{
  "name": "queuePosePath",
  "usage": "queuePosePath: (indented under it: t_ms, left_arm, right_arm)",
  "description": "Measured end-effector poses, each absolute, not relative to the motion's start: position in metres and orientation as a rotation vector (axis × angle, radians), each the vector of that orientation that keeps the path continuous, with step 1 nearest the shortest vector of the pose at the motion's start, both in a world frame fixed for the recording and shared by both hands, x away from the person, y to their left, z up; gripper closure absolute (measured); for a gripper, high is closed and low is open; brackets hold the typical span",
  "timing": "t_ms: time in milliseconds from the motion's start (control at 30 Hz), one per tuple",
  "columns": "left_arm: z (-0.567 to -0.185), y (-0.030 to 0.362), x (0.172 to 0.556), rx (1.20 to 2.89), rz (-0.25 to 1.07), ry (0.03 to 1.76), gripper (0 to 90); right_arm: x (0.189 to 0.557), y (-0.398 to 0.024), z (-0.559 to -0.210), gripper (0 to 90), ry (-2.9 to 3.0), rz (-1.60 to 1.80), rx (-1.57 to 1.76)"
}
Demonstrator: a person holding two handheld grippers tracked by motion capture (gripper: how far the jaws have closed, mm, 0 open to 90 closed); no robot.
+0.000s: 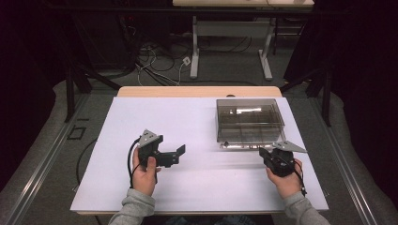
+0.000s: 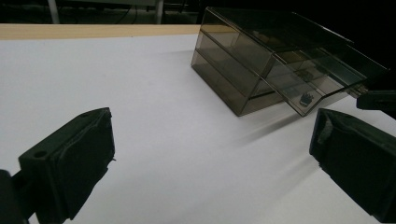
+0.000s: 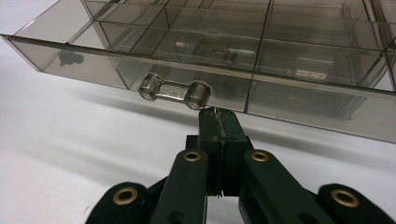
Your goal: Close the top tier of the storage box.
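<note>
Two grippers rested low over the white table (image 1: 197, 187), each in one of the person's hands. Left gripper (image 1: 174, 153) lay near the table's left-centre with its pads spread wide and nothing between them. Right gripper (image 3: 217, 116) had its black pads pressed together, tips just below the clear handle (image 3: 173, 92) of the drawer (image 3: 196, 51); whether they pinched the handle could not be told. Beyond it stood the smoky transparent drawer box (image 1: 249, 119), at the right far part of the table, its compartmented drawer drawn partly out toward the person.
</note>
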State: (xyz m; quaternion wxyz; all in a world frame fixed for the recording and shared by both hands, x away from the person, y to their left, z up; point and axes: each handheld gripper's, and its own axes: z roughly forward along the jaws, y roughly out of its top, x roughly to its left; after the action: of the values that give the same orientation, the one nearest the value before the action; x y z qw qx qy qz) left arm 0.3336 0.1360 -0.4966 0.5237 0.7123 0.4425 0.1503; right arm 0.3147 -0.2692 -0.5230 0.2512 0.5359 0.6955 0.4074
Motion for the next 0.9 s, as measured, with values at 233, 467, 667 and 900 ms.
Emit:
queuePosePath:
  t_ms: [233,467,667,900]
  left_arm:
    - [-0.497,0.136,0.334,1.705,0.359,1.06,0.5]
    - [-0.498,0.135,0.334,1.708,0.358,1.061,0.5]
    - [-0.498,0.135,0.334,1.709,0.357,1.062,0.5]
    - [-0.498,0.135,0.334,1.709,0.357,1.063,0.5]
  right_arm:
    - [0.318,-0.27,-0.524,90.0,1.889,1.118,1.466]
    - [0.321,-0.27,-0.523,90.0,1.889,1.124,1.469]
    - [0.324,-0.268,-0.522,90.0,1.88,1.121,1.475]
    - [0.328,-0.267,-0.52,90.0,1.877,1.12,1.471]
